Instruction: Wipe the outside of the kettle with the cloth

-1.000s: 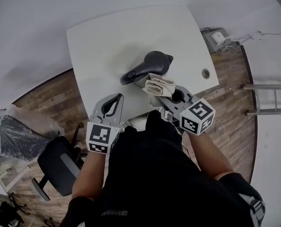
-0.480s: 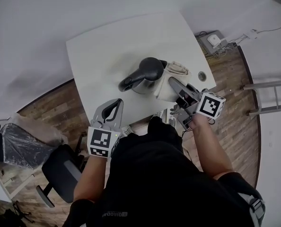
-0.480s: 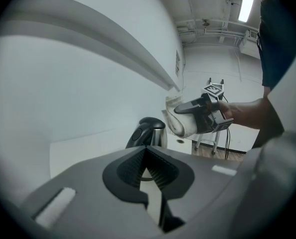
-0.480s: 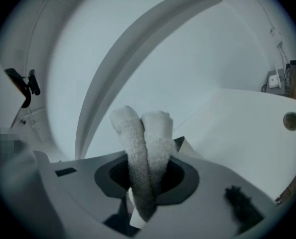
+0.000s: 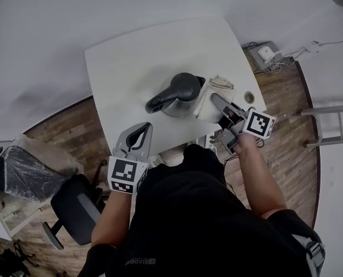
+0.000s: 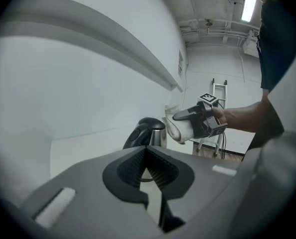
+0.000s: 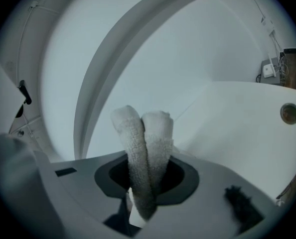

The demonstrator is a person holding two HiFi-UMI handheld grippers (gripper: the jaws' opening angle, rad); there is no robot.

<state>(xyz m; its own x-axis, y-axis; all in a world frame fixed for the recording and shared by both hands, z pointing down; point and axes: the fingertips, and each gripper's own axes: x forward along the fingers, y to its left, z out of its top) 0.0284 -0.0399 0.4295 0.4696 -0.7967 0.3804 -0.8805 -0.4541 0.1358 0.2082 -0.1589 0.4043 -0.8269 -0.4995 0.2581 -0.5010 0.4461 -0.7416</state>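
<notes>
The white counter (image 5: 131, 51) takes up most of the head view, and beyond and to the left of both tools its top lies bare. Below it is a wooden floor (image 5: 62, 126). On that floor, a dark chair (image 5: 73, 203) stands behind the left tool (image 5: 141, 128) and out to its left. The dark kettle (image 5: 180, 94) stands upright near the middle of the counter, ahead of the left tool and a little to its right. Its handle reaches back and left toward that tool, well apart from it. The left tool hovers over the counter's near edge with its jaws closed tip to tip and nothing between them. Its own view shows the kettle straight ahead above the jaw tips. The right tool (image 5: 217, 100) sits just right of the kettle, angled toward its body, with its jaws clenched on the pale cloth (image 5: 206, 105). In the right gripper view two thick folds of the cloth (image 7: 145, 148) stand up out of the jaws. The left gripper view shows the cloth (image 6: 178, 131) bunched at the kettle's (image 6: 147, 132) right flank. It is against the kettle or just beside it, and I cannot tell which. The right tool has little room on its right, because the counter's right edge runs close by. A small round grommet hole (image 5: 250, 96) lies just beside the tool, between it and that edge.
</notes>
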